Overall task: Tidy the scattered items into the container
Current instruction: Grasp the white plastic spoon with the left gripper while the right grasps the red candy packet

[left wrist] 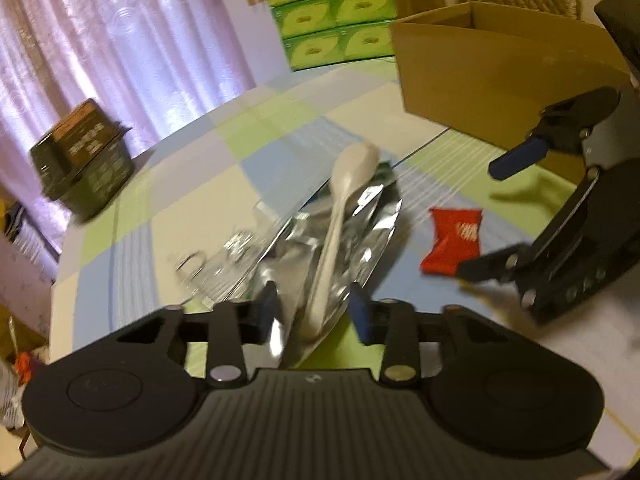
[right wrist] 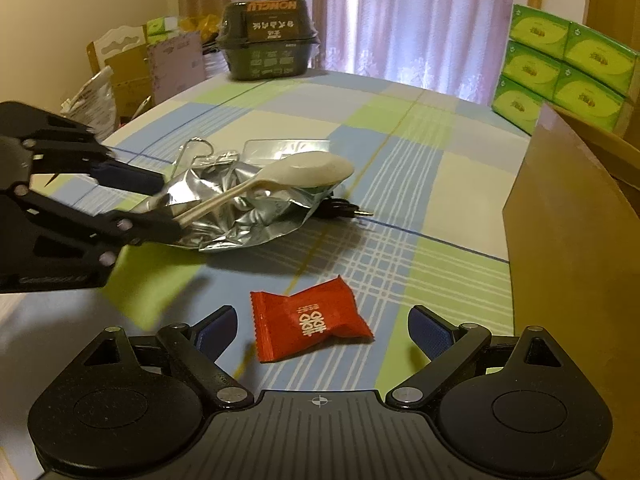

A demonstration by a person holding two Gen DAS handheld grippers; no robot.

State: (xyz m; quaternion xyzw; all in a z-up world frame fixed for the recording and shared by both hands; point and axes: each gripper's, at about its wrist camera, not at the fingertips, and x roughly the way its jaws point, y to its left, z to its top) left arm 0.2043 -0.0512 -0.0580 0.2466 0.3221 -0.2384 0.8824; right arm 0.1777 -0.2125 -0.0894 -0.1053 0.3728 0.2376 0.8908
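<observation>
Setting: a room with pale lilac curtains and a table under a checked cloth of blue, green and cream.

Item 1: cardboard box, open-topped, at the far right of the table; judged to be the container.

Item 2: white plastic spoon, lying across a crumpled silver foil pouch mid-table. A wire clip and a clear plastic sleeve lay just behind the pouch, and a dark, unidentifiable object showed at its right edge.

Item 3: red candy wrapper, near side of the table, printed with a white double-happiness character.

Item 4: dark lidded tub, far edge, lettering upside down, apparently "HONGLU"; the rest was unreadable.

Item 5: 6 green tissue packs, stacked at far right; print too small to read.

Left gripper: jaws narrowed about the spoon handle and pouch edge; a firm clamp could not be confirmed.

Right gripper: jaws wide, straddling the candy wrapper, holding nothing.

Step in hand, as judged: both pickups beginning, nothing yet in the box. The next move calls for closing on the wrapper and carrying it right to the box.
</observation>
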